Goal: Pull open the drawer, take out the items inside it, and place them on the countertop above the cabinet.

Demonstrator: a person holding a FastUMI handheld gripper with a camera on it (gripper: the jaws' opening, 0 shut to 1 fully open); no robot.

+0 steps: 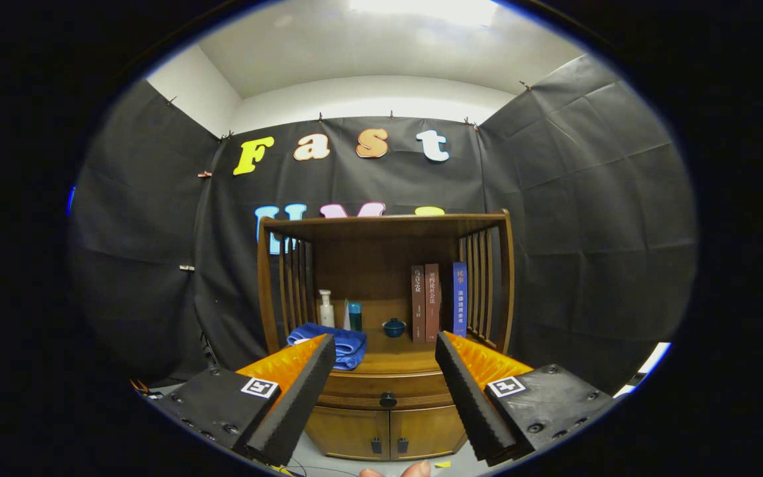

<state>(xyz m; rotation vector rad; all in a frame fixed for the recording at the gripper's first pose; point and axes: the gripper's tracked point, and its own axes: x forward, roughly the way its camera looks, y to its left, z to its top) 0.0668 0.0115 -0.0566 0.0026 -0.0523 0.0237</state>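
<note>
Drawer knob dead ahead, framed in the gap between the fingers; nothing grasped yet.

Hand-held gripper wide open and empty, its fingers apart from the cabinet. The drawer lies shut beyond the fingertips, long axis running crosswise to the approach, its dark knob centred between the pads. Countertop sits just above, carrying a blue cloth, small bowl, books. Judged next: straight advance, close on the knob.

A blue towel, white bottle, small bowl and three upright books.
</note>
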